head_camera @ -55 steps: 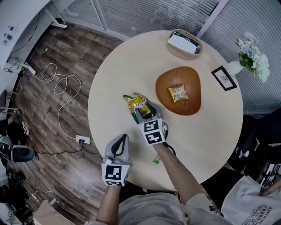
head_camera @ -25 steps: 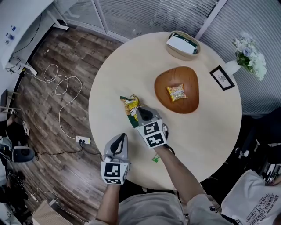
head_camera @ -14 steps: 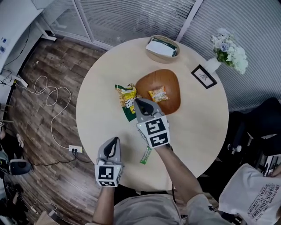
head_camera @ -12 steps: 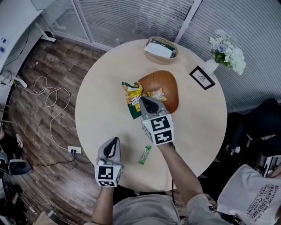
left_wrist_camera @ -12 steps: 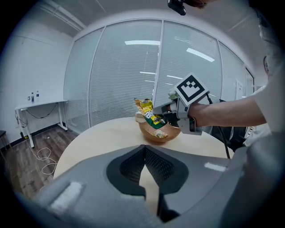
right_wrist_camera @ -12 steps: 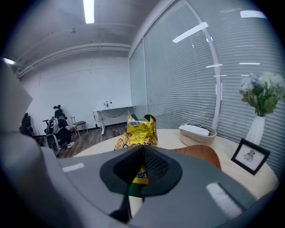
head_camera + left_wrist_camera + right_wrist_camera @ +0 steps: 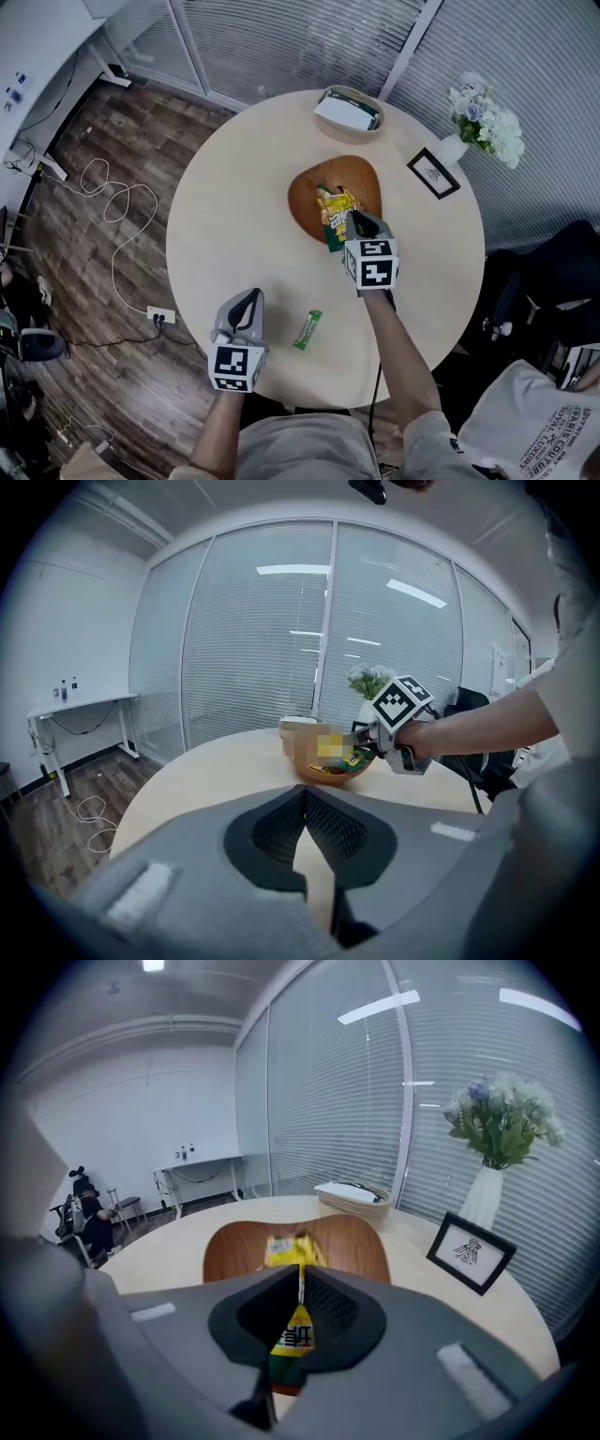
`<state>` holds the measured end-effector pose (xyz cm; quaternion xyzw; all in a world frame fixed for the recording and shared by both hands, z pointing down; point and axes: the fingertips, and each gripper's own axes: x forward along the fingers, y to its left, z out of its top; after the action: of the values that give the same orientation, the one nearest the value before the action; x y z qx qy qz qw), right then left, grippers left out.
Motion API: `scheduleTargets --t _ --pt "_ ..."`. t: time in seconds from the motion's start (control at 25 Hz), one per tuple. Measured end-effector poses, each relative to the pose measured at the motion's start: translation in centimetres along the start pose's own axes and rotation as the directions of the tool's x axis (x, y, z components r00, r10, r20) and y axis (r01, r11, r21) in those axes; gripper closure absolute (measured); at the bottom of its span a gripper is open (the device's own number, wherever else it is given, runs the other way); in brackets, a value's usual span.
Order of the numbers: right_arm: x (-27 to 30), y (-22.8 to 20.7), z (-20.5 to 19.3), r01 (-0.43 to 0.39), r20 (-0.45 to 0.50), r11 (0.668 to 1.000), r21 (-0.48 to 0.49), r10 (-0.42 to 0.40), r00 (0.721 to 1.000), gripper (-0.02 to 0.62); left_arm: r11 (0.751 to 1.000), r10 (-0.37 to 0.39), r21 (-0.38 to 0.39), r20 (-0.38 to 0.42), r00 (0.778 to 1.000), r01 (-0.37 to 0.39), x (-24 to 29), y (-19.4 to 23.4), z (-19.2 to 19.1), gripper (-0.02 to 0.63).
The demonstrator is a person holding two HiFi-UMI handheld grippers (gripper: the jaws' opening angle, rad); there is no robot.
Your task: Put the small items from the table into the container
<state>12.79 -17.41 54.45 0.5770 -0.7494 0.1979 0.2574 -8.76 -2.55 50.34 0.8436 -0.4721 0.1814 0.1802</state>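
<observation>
A wooden bowl sits mid-table with a yellow snack packet lying in it. My right gripper hovers at the bowl's near rim and pinches a green and yellow snack packet that hangs over the bowl. In the right gripper view this packet sits clamped between the jaws, which are starting to open, and the bowl lies just ahead. A small green packet lies on the table near the front edge. My left gripper waits shut and empty at the front left edge.
A woven basket with a white item stands at the far edge. A picture frame and a vase of flowers stand on the right. The table's front edge is close to the green packet.
My right gripper carried the green and yellow packet from left of the bowl rightwards, over the bowl. The small green packet came into view behind it. The left gripper stayed at the table's front edge.
</observation>
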Motion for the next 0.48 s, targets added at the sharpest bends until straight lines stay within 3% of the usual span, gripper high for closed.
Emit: scheduleTargets --t 0.2,0.36,0.48 --pt "-2.8 -0.4 1.6 -0.017 0.101 0.999 0.043 0.013 0.995 0.589 1.0 0.01 0.018 0.033 0.999 -0.01 0.5 -0.2 0.9 0.609" --pt "-8.2 2.9 1.8 -0.115 0.238 0.992 0.06 0.098 0.966 0.592 1.0 0.012 0.015 0.042 0.999 -0.013 0.0 -0.4 0.9 0.609" --pt "-11.6 5.1 -0.3 -0.134 0.292 0.988 0.081 0.105 0.95 0.592 1.0 0.004 -0.004 0.029 1.0 -0.004 -0.1 -0.8 0.5 0.609"
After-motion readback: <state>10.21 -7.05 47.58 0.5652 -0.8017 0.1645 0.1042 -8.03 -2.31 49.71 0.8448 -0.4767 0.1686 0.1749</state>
